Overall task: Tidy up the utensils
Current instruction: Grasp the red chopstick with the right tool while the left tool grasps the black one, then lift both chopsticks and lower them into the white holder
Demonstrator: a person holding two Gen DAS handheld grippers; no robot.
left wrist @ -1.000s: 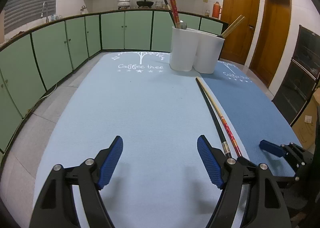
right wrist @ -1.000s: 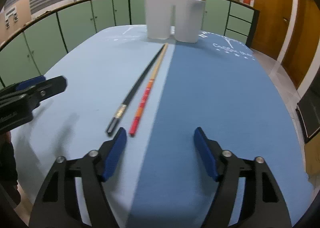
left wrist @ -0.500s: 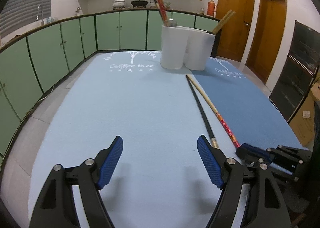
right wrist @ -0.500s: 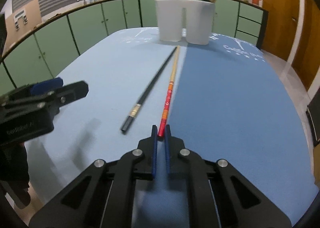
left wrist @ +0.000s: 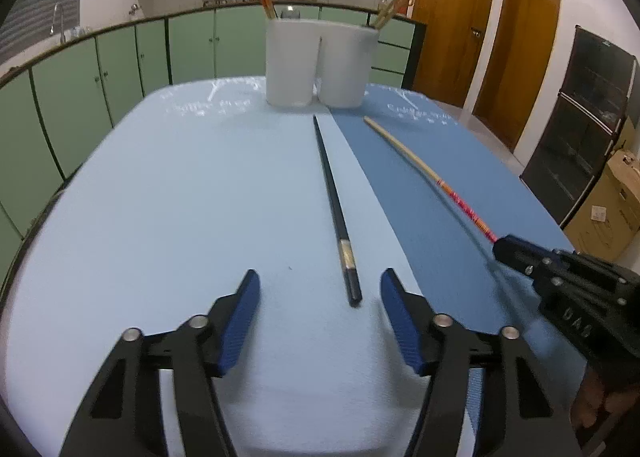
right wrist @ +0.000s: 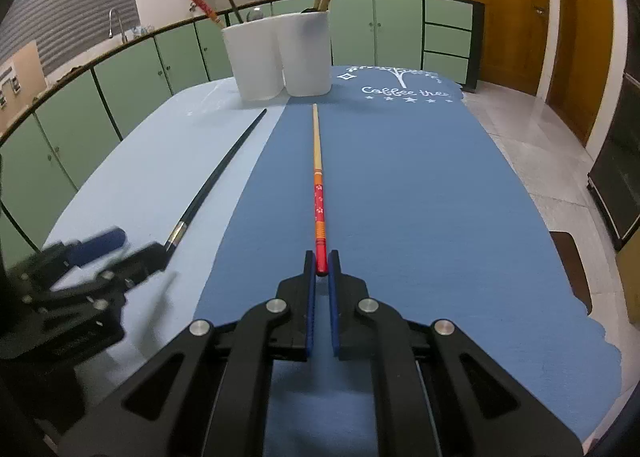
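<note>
Here, in the left wrist view, the left gripper (left wrist: pixel 320 299) has just been closing, its jaws still spread either side of the black chopstick (left wrist: pixel 334 199) on the pale mat (left wrist: pixel 160 197). In the right wrist view, the right gripper (right wrist: pixel 321 263) pinches the red chopstick (right wrist: pixel 318 181), which points toward the white holder (right wrist: pixel 276 57).

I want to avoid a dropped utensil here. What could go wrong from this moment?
The right gripper pinches only the very end of the long red-and-wood chopstick, so it may pivot or slip. The left gripper, just closing, straddles the thin black chopstick off-centre and may nudge it aside.
</note>
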